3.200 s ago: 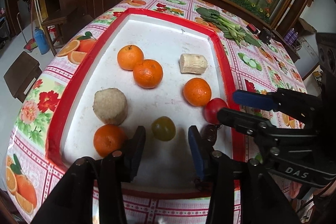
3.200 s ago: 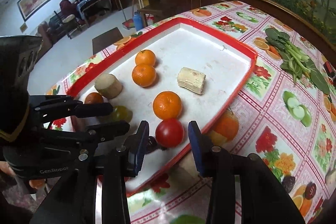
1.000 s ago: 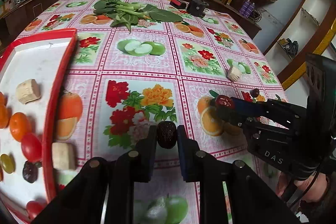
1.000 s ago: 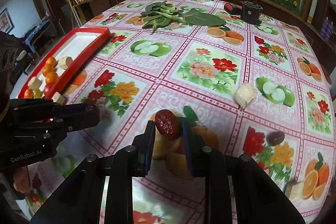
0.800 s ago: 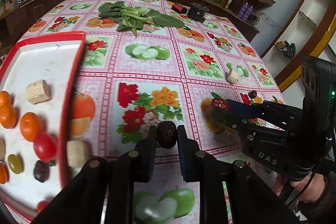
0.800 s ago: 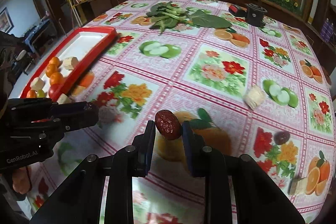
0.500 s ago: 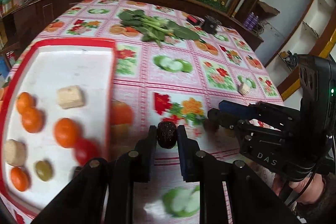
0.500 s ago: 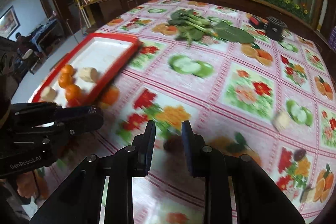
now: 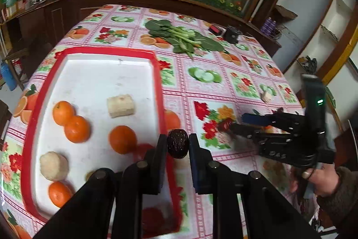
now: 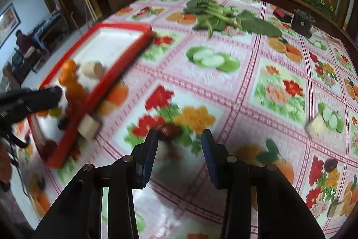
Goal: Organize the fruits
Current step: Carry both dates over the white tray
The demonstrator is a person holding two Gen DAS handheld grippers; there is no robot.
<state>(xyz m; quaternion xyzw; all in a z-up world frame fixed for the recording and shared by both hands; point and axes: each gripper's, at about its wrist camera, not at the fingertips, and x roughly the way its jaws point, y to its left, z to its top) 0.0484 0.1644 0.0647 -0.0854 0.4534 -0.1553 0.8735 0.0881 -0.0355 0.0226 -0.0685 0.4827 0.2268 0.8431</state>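
Closest to us, the left gripper (image 9: 177, 145) pinches a dark wrinkled date (image 9: 178, 143) between its two pads, held just above the near right rim of the red tray (image 9: 159, 91). Our right gripper (image 10: 179, 145) has just been opening: its jaws now stand apart, with a blurred red date (image 10: 169, 129) beside the left pad; we cannot tell whether the pad touches it. From the left view that red date (image 9: 225, 124) sits at the right gripper's tips, over the flowered tablecloth (image 9: 223, 64), well right of the tray. A hand (image 9: 318, 178) in a brown sleeve grips that tool's handle.

Left of the left gripper, inside the tray, lie an orange (image 9: 122, 139) and a red fruit just beside it, then a pale round chunk (image 9: 53, 165) and another orange (image 9: 59, 193) nearer the tray's left rim. Farther ahead are two touching oranges (image 9: 71, 122) and a pale block (image 9: 120, 105). Beyond the tray, leafy greens (image 9: 179, 36) lie on the cloth, with a small black box (image 9: 232, 34) to their right.
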